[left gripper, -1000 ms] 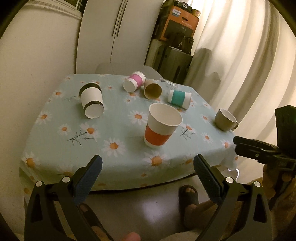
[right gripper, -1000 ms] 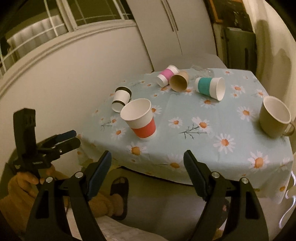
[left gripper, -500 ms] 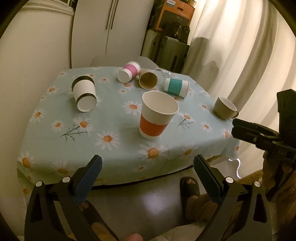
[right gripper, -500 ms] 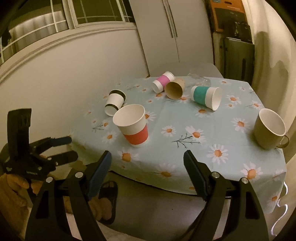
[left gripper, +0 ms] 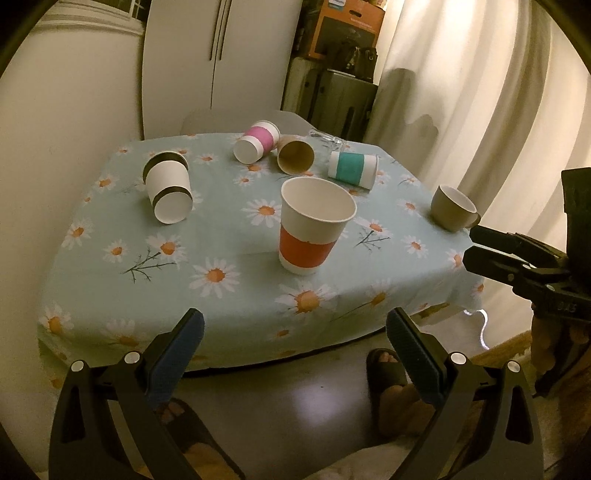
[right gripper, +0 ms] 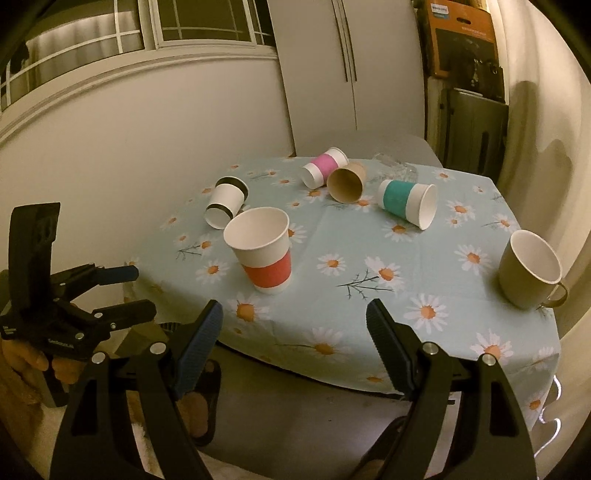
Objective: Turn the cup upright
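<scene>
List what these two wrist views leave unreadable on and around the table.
- Clear glass object behind the brown cup: too small and transparent in both views to identify.
- Table legs: hidden by the daisy tablecloth.
- Orange box: top cut off by the frame edge; its print is too blurred to read.
- Inside of the teal-banded cup: its mouth faces away in the left wrist view.

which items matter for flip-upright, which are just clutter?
Job: black-banded cup, pink cup, brown cup, teal cup, all on their sides.
Clutter: red cup and mug, both upright; glass; orange box.
</scene>
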{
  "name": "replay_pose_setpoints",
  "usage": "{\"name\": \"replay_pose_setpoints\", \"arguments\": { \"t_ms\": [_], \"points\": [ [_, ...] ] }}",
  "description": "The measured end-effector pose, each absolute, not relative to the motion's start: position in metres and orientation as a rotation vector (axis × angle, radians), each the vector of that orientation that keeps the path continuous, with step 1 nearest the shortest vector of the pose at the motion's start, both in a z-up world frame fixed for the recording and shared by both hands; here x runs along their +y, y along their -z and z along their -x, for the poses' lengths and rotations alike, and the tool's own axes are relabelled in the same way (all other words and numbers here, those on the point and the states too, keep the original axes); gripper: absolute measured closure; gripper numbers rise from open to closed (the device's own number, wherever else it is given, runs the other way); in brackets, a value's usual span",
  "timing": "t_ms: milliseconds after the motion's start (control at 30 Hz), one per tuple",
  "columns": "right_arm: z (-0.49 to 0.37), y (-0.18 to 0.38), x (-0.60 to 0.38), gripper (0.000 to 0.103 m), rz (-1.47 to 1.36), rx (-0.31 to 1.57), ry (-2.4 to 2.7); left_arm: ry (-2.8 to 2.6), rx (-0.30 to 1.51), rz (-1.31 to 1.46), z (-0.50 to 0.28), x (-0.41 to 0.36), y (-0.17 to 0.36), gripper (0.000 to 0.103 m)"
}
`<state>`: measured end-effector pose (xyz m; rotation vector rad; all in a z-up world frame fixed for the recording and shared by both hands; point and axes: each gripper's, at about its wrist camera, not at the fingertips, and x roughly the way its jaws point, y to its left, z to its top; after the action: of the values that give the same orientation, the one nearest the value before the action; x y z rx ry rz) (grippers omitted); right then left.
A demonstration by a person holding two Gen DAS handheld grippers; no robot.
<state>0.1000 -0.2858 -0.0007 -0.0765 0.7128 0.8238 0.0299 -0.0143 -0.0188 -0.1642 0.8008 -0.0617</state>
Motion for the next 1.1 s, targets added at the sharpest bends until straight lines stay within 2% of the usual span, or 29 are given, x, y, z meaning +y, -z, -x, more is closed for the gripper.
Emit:
{"name": "replay_pose_setpoints", "arguments": {
  "t_ms": [1100],
  "points": [
    [-0.104,0.002,-0.273,0.024,0.091,0.7,-0.758,-0.002,0.754,0.167,-0.027,-0.016,0.011,0.007]
  ]
}}
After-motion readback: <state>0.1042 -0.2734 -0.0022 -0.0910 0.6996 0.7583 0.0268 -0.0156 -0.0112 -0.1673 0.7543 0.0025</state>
